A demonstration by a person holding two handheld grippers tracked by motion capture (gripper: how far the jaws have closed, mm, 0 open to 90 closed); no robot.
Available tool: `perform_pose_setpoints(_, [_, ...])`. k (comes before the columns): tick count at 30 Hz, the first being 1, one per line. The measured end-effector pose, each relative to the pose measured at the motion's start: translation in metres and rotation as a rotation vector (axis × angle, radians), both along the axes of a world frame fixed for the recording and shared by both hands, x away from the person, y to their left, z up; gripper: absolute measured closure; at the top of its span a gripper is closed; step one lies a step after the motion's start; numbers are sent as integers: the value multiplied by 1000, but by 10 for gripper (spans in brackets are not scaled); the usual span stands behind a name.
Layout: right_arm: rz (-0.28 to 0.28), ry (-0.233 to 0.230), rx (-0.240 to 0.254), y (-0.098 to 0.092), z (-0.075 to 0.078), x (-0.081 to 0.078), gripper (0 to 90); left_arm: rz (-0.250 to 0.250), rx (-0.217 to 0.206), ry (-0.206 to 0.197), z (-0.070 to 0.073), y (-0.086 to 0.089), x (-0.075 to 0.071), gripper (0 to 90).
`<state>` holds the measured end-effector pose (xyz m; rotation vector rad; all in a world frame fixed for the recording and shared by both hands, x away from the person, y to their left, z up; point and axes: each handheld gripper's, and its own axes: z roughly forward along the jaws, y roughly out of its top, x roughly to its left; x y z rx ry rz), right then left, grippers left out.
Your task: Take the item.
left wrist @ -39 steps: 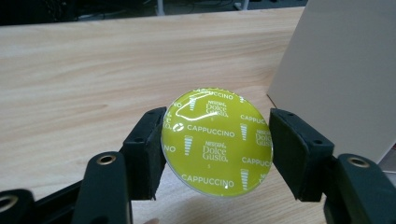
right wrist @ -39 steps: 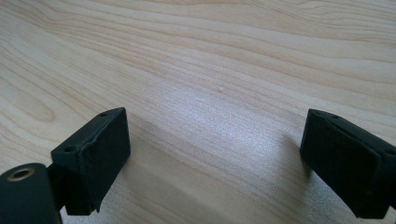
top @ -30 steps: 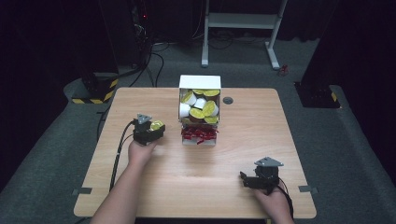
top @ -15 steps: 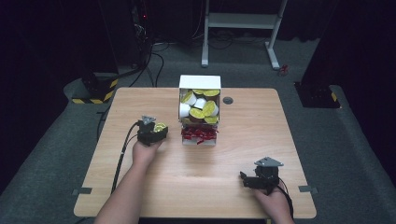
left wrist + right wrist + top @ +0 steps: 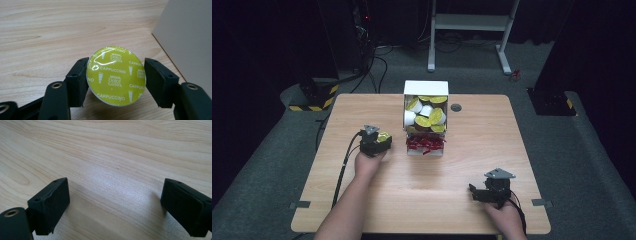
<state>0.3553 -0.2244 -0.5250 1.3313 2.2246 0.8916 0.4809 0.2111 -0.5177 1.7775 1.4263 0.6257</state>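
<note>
The coffee capsule (image 5: 116, 76), a round pod with a yellow-green foil lid printed "Cappuccino", sits pinched between the two black jaws of the left gripper (image 5: 116, 77), which press on its opposite edges. In the high view the capsule (image 5: 384, 136) is held just above the tabletop (image 5: 377, 107), left of the middle and just beside the left wall of the white box (image 5: 426, 88). That box stands at the middle of the tabletop's far edge, open on top, and holds a heap of similar yellow-lidded and white capsules (image 5: 426, 111); a smaller front compartment holds red wrapped pieces (image 5: 424, 143).

The pick-up looks done: one pod is secured and close to the box. What is left, judging by its place, is to carry it the short way to where it belongs and let go.

The right gripper (image 5: 476, 192) rests near the tabletop's near right corner, well apart from the box, its jaws spread wide over bare wood with nothing between them.
</note>
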Motion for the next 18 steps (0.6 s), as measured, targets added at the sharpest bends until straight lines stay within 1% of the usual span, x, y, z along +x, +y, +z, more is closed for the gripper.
perform_pose_setpoints(1, [0, 0, 0, 0, 0, 0, 86, -1, 2, 1, 0, 0, 0, 394])
perform_pose_setpoints(4, [0, 0, 0, 0, 0, 0, 86, -3, -11, 12, 1, 1, 0, 377])
perform_pose_setpoints(6, [0, 0, 0, 0, 0, 0, 86, -4, -3, 6, 2, 0, 0, 339])
perform_pose_setpoints(12, [0, 0, 0, 0, 0, 0, 86, -2, -3, 2, 5, 0, 0, 277])
perform_pose_setpoints(14, [0, 0, 0, 0, 0, 0, 86, 1, -10, -2, 8, 0, -1, 250])
perform_pose_setpoints(16, [0, 0, 0, 0, 0, 0, 85, -7, -24, -8, 11, 0, -2, 247])
perform_pose_setpoints(18, [0, 0, 0, 0, 0, 0, 86, -15, -23, -15, 14, 1, -4, 241])
